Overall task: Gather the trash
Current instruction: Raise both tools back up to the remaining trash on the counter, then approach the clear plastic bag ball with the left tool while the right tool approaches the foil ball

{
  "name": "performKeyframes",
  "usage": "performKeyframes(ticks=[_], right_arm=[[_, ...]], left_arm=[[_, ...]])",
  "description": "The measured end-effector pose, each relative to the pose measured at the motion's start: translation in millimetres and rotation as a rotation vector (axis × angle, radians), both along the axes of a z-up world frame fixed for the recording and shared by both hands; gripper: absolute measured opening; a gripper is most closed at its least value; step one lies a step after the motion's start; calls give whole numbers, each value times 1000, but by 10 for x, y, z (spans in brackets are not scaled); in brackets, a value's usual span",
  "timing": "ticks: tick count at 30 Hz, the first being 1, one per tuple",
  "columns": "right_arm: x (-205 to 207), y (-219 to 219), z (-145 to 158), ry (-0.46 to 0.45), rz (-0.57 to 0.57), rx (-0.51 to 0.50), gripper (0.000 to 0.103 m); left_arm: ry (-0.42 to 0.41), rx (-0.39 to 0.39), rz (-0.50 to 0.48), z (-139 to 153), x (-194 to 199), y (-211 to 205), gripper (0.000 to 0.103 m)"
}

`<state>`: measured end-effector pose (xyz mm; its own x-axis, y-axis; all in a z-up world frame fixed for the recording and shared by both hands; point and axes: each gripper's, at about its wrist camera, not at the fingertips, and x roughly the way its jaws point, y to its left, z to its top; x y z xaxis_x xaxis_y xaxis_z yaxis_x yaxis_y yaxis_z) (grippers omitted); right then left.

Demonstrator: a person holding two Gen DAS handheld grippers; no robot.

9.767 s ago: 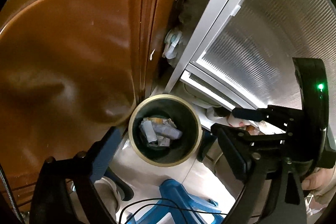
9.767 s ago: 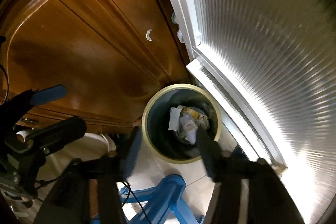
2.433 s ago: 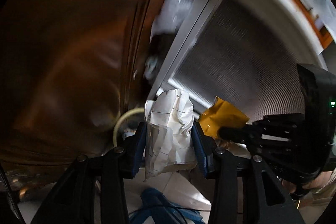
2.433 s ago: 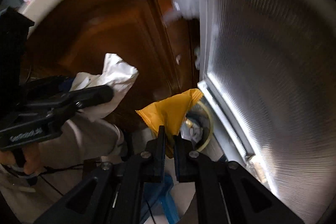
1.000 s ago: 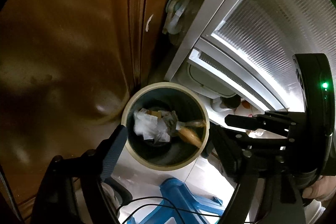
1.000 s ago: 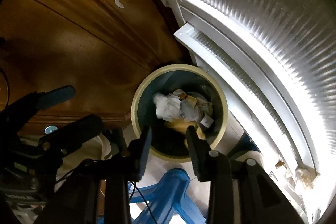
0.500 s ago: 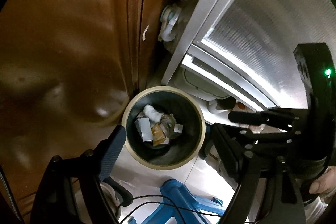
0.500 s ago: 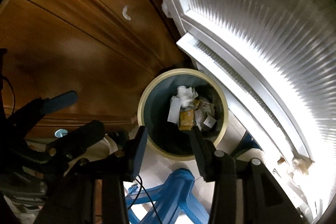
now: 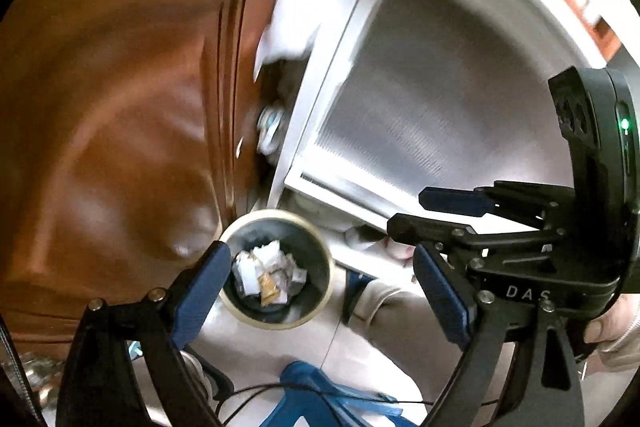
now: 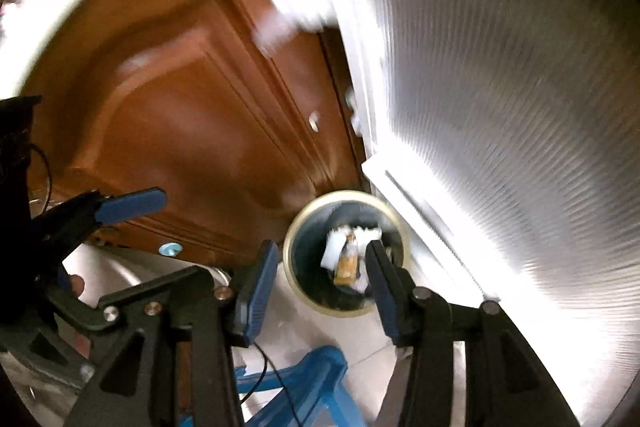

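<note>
A brown wooden cabinet door (image 9: 120, 131) fills the left of both views, and a ribbed frosted-glass panel (image 9: 420, 115) in a pale frame fills the right; both are smeared by blur. They meet in a narrow corner, and the round waste bin (image 9: 276, 321) stands on the pale tiled floor (image 9: 256, 359) at the foot of that corner, probably tucked there to stay out of the way. A blurred white plastic bag (image 10: 292, 7) hangs high up where door and panel meet. A blue plastic stool (image 10: 316, 371) shows at the near edge, with a thin black cable across it.

The left gripper (image 9: 320, 291) has its blue-padded jaws spread wide, having just been opening further, with nothing between them; the bin only shows through the gap, far below. The right gripper (image 10: 316, 279) stands about half open, its jaws likewise just opening, and it too is empty; the bin sits behind its right finger. Both point steeply down at the bin, as hands would when letting things fall into it.

The trash (image 9: 268, 277), crumpled white paper and a yellow-brown wrapper, lies loose in the bottom of the bin, well below the rim. I judge this drop finished, with both grippers free to fetch more.
</note>
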<state>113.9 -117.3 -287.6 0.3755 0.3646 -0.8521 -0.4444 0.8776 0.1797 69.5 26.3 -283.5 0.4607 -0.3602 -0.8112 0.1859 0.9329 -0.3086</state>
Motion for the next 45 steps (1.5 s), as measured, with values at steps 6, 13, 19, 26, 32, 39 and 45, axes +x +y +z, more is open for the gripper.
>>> performKeyframes(ticks=[6, 13, 19, 26, 32, 39, 45], right_arm=[[-311, -69, 716, -140, 34, 19, 46], [-456, -223, 1506, -299, 15, 9, 46], [-296, -479, 2152, -385, -44, 60, 46], [364, -735, 2626, -352, -82, 106, 46], [1260, -879, 2810, -335, -133, 80, 46], [2258, -1005, 2746, -277, -209, 111, 46], [2878, -1129, 2522, -199, -284, 242, 46]], left_arm=[[-144, 22, -31, 804, -154, -91, 92], [-214, 32, -49, 1577, -84, -195, 92], [-219, -62, -31, 2109, 216, -143, 92], [-272, -38, -5, 2523, 886, -231, 92], [-272, 21, 28, 2614, 1686, -408, 92], [-208, 6, 89, 2443, 2611, -563, 92], [-160, 11, 143, 2171, 3215, -734, 90]])
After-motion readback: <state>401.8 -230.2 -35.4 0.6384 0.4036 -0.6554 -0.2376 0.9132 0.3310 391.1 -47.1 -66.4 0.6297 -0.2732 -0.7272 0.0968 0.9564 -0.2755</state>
